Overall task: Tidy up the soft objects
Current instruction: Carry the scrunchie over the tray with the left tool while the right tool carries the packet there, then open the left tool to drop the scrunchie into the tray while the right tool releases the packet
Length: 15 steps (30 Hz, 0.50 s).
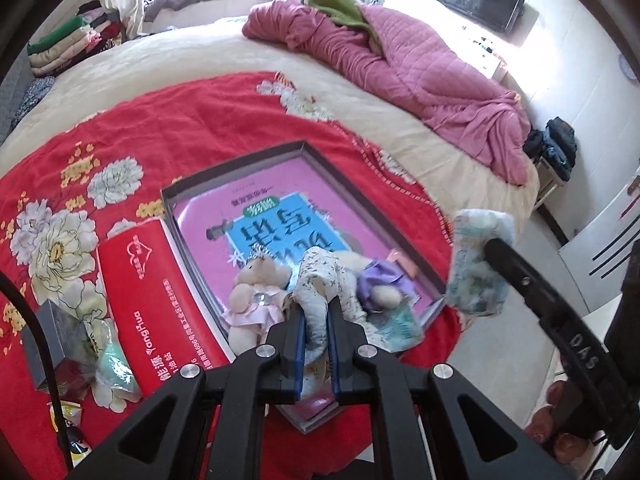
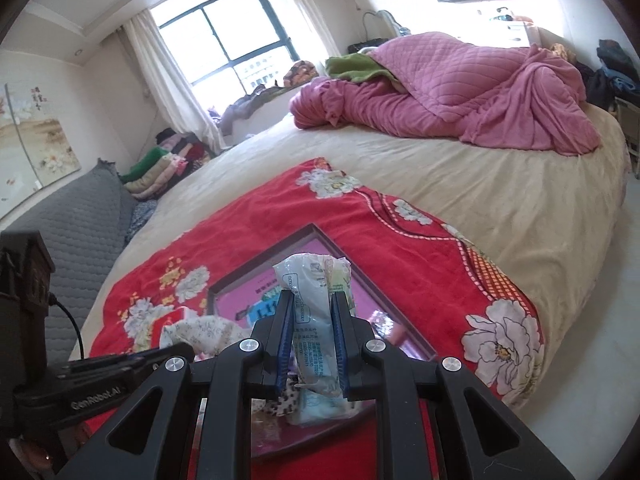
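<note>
Two grippers, each clamped on one soft item above a shallow dark cardboard tray (image 1: pixel 240 162) on a red floral blanket (image 1: pixel 168 128).

The left gripper (image 1: pixel 316 312) pinches a white floral-print cloth piece (image 1: pixel 320 280); the right gripper (image 2: pixel 312 312) squeezes a crinkled white-and-green plastic packet (image 2: pixel 316 280). The tray holds one pink book with a blue panel (image 1: pixel 276 220) and, at its near end, two small plush toys: one beige bear in a pink dress (image 1: pixel 256 292) and one in a lilac hat (image 1: pixel 380 284). Just beside the tray lies one red rectangular tissue pack (image 1: pixel 156 304). One pink quilt (image 1: pixel 384 64) is heaped at the bed's far side.
</note>
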Available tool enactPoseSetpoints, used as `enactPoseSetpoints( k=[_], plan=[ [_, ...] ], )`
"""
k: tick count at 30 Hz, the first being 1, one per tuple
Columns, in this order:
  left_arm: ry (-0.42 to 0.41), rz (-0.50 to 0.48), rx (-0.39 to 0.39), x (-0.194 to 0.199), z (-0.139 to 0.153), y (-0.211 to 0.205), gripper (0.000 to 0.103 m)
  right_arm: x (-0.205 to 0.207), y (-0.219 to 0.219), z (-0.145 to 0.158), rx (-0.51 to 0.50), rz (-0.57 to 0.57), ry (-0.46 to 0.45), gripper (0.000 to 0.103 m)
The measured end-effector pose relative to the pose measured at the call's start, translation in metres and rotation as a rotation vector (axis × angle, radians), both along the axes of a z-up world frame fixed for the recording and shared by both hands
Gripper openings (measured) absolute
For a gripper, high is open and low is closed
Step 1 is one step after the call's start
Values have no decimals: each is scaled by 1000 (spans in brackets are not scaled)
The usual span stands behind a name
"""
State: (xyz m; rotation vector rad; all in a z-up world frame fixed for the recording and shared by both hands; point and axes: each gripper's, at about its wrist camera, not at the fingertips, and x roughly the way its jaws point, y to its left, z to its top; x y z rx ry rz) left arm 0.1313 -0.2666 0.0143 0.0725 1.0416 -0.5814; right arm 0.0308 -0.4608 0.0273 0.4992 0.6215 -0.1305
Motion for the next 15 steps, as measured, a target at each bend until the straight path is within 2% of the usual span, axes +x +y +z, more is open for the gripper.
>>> enactPoseSetpoints(
  k=[8,15],
  plan=[
    [6,-1,30,9,-17,-3,10,13,1,-19,-83,-14,70,19],
    [6,-16,52,14,-26,-9,10,25,-1,-37,-101,-25,108,19]
  ],
)
